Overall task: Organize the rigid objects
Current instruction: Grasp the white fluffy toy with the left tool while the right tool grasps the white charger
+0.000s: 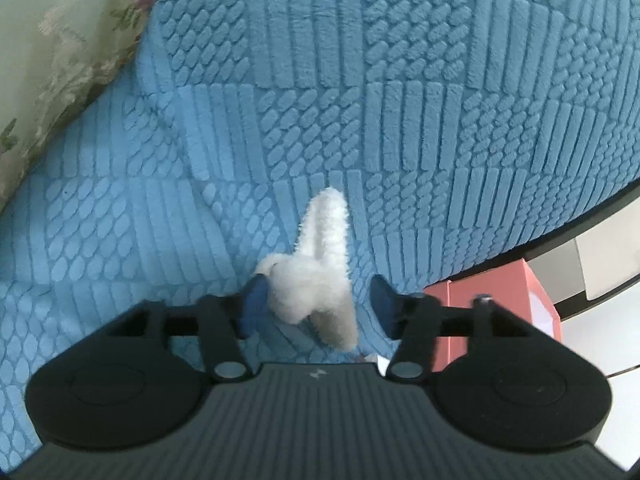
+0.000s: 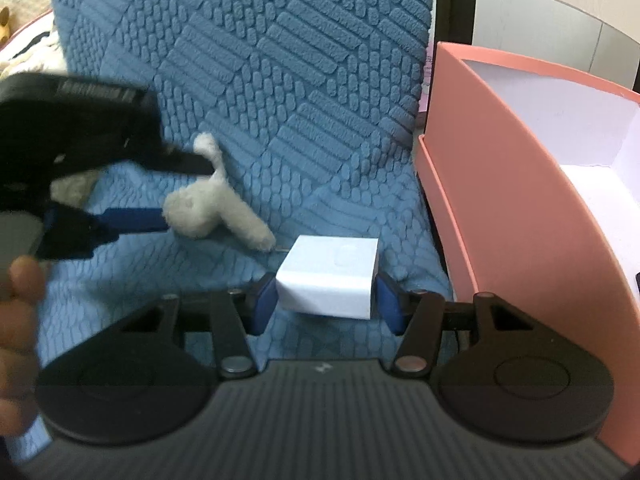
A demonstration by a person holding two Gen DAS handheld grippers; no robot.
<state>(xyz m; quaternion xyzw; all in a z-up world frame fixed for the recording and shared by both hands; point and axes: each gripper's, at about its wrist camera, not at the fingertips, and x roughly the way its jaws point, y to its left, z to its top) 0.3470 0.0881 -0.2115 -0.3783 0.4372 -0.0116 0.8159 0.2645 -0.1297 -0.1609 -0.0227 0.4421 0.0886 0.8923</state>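
Observation:
A white fluffy plush piece [image 1: 320, 264] lies on the blue textured blanket [image 1: 400, 100]. My left gripper [image 1: 318, 304] is open around it, with the left pad touching it and the right pad apart. It shows in the right wrist view [image 2: 208, 212] too, between the left gripper's open fingers [image 2: 136, 218]. My right gripper [image 2: 326, 300] is shut on a white cube-shaped charger [image 2: 328, 280], held just above the blanket [image 2: 280, 80].
An open pink box [image 2: 500, 200] with a white inside stands right of the blanket; its corner shows in the left wrist view [image 1: 492, 300]. A floral fabric [image 1: 60, 60] lies at the left. Plush toys [image 2: 36, 52] sit at the far left.

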